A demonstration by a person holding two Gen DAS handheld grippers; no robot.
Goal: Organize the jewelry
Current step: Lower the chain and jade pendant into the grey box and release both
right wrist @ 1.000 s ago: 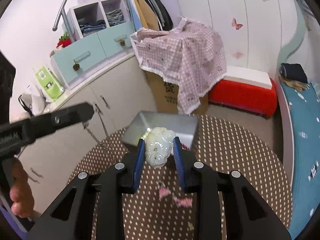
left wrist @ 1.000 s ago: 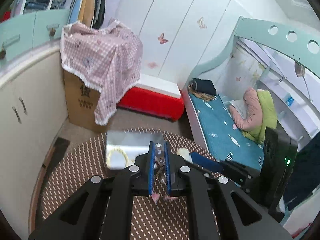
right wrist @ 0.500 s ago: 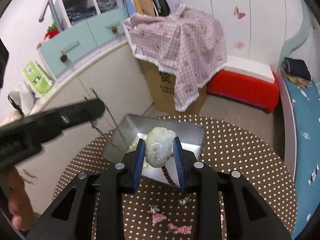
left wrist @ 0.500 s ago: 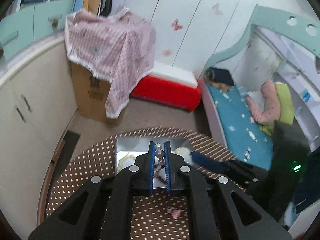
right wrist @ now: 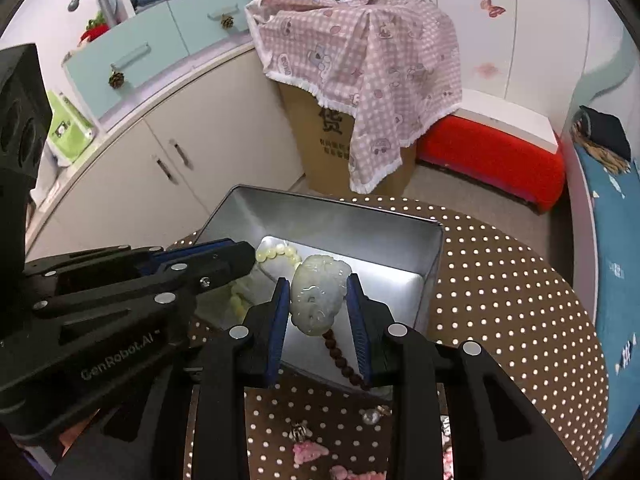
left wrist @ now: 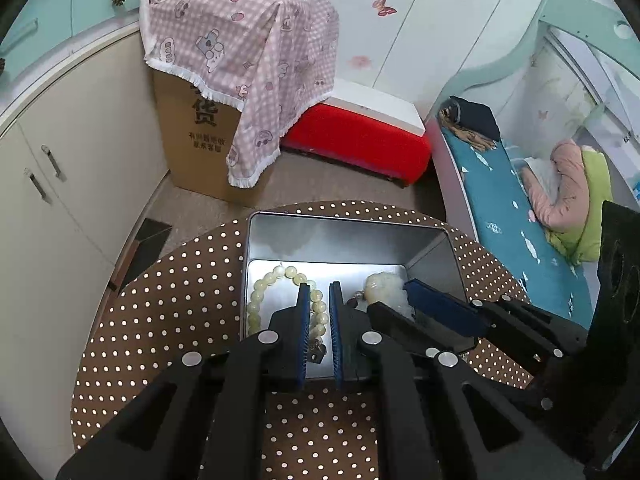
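We record the right gripper (right wrist: 318,300) pinching a pale carved jade pendant (right wrist: 318,294) between its blue pads, above the open metal tin (right wrist: 340,222) that stands on the brown dotted table (right wrist: 500,300). The pendant's long axis runs along the fingers, its broader carved end pointing away from the camera toward the far wall of the tin and its narrower end toward us; from that near end a string of dark red-brown beads (right wrist: 348,364) trails back over the tin's near rim. The left gripper (left wrist: 319,322) hangs over the tin with a narrow gap between its pads; we cannot tell whether the small metal piece seen low between them is pinched. A pale green bead bracelet (left wrist: 276,292) lies on the tin floor at the left, partly behind the left gripper. Small pink trinkets (right wrist: 308,450) lie on the table near the camera. Legible writing: "GenRobot.AI" on the left gripper's body in the right wrist view, and a large printed Chinese character on the cardboard box (left wrist: 196,136) under the pink checked cloth (left wrist: 240,48); the smaller lines below it are unreadable.
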